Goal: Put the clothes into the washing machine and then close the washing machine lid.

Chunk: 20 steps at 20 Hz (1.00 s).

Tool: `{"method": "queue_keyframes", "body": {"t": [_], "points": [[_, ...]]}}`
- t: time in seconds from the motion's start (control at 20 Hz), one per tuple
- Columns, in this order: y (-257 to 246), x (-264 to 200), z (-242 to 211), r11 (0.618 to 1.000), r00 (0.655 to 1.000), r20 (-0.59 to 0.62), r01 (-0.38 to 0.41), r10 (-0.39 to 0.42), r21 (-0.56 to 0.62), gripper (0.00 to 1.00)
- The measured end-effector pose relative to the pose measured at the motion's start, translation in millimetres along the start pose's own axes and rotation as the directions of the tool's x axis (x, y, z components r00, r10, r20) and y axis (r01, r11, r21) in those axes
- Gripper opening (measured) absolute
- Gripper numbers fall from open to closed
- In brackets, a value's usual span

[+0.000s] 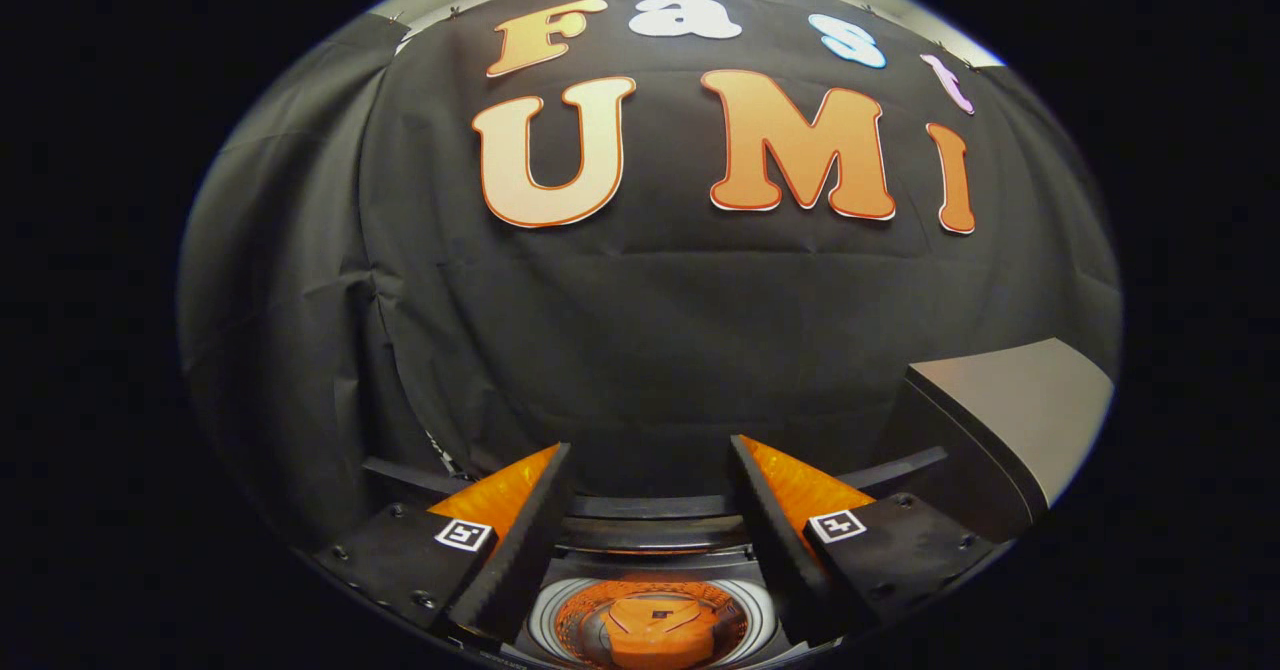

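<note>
Open gripper (650,470) held above the open washing machine (652,622), facing the booth wall.

The two fingers rise from the lower part of the frame, spread wide apart with nothing between them; each carries a small square marker near its base. Low in the frame, between and below the fingers, the round drum opening of the washing machine shows, ringed by a pale rim, with orange clothes (655,628) lying inside it. Just beyond the fingertips a dark curved edge of the machine runs across. At the lower right, the raised lid (1010,415) stands tilted, its pale grey face catching light. Black cloth (640,300) covers the middle and upper frame.
</note>
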<state>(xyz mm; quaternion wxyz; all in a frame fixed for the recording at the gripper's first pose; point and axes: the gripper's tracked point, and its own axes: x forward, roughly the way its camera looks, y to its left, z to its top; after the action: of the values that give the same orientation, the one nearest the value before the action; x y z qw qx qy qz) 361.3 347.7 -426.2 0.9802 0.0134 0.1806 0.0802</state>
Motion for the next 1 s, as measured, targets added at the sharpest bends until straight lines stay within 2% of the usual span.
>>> {"method": "queue_keyframes", "body": {"t": [0.6, 0.8, 1.0], "points": [[4, -36, -34, 1.0, 1.0, 0.004, -0.014, 0.014, 0.009, 0.99], [5, -36, -89, 0.998, 0.988, -0.156, -0.01, 0.019, 0.059, 0.99], [2, -36, -124, 0.997, 0.979, -0.203, -0.005, 0.022, 0.08, 0.98]]}}
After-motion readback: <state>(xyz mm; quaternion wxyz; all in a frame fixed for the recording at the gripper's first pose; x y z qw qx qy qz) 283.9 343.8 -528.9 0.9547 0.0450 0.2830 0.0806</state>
